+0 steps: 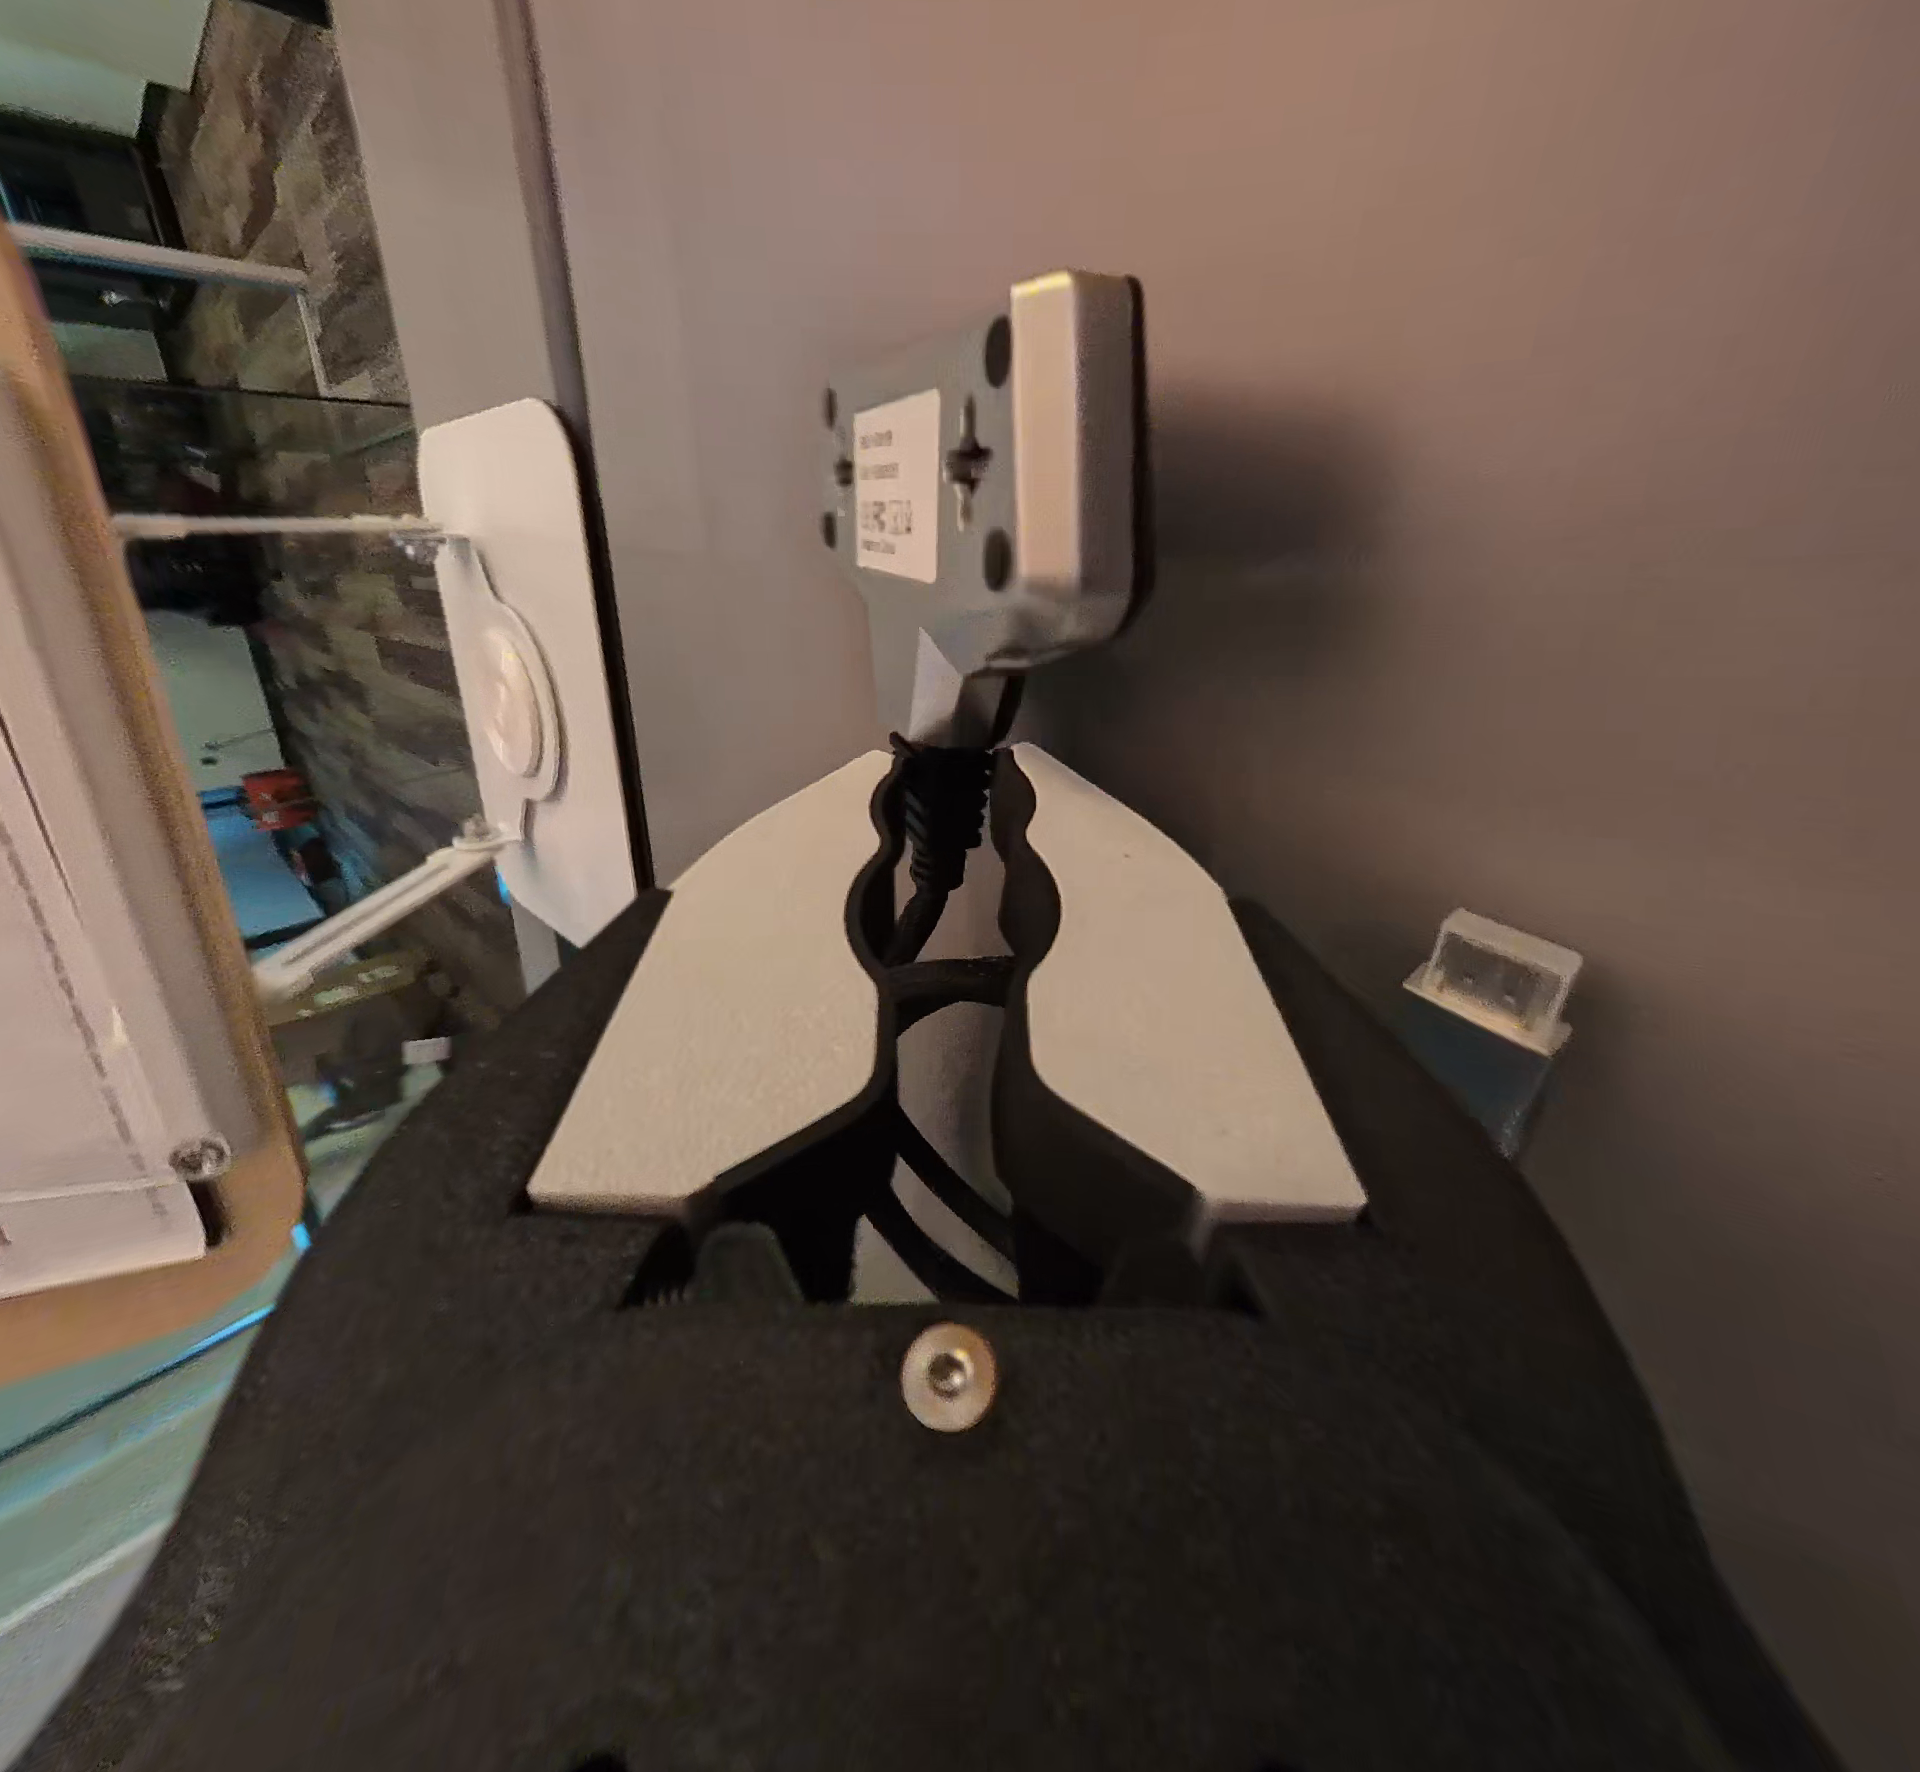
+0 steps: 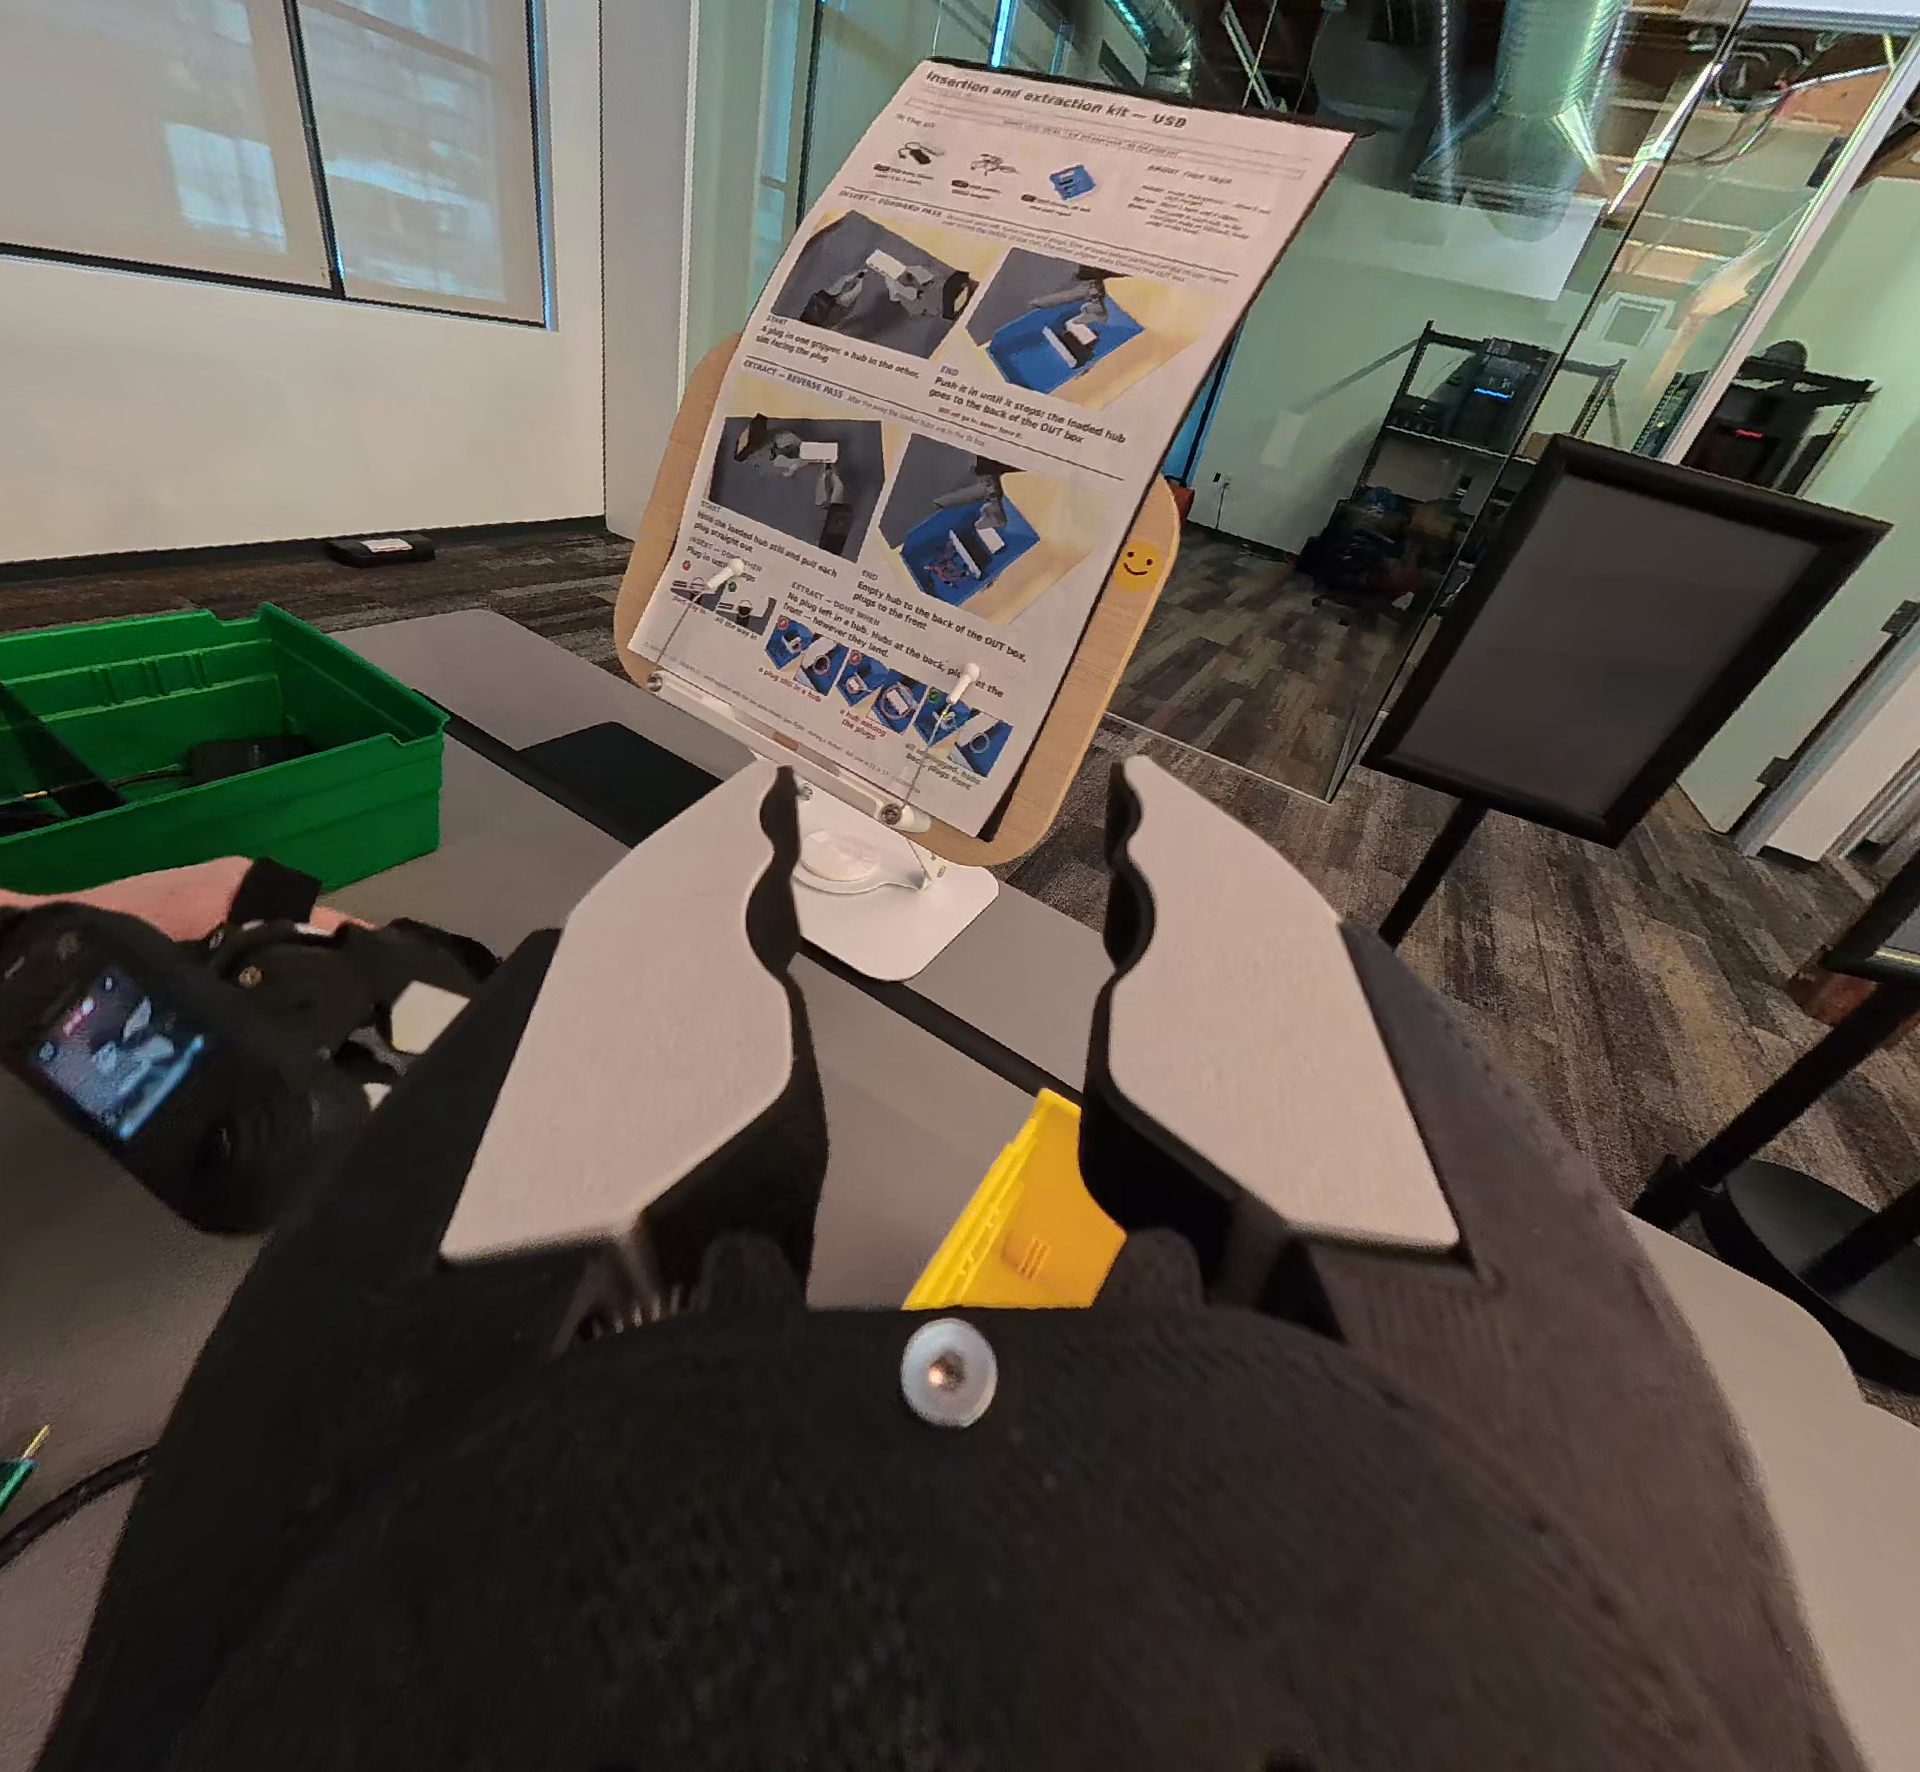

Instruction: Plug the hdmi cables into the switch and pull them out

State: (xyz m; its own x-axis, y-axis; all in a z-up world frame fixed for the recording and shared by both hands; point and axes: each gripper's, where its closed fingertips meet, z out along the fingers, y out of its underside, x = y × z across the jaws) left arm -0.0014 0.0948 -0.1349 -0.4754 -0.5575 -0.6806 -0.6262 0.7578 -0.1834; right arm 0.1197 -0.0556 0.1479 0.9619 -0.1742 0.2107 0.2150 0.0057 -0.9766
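Left wrist view, placed from the grey, flat, boxy metal switch (image 1: 987, 486): white round-hubbed stand base (image 1: 520, 673) lying to its left; black ribbed HDMI cable (image 1: 940, 818) running from its near end; left gripper (image 1: 951, 766) sitting clamped on that cable just below it; small clear-capped blue block (image 1: 1491, 1005) resting at lower right.

Right wrist view: green plastic bin (image 2: 239, 746) sitting far left; right gripper (image 2: 945, 808) hanging with jaws apart, holding nothing; yellow plastic bin (image 2: 1023, 1223) showing beneath.
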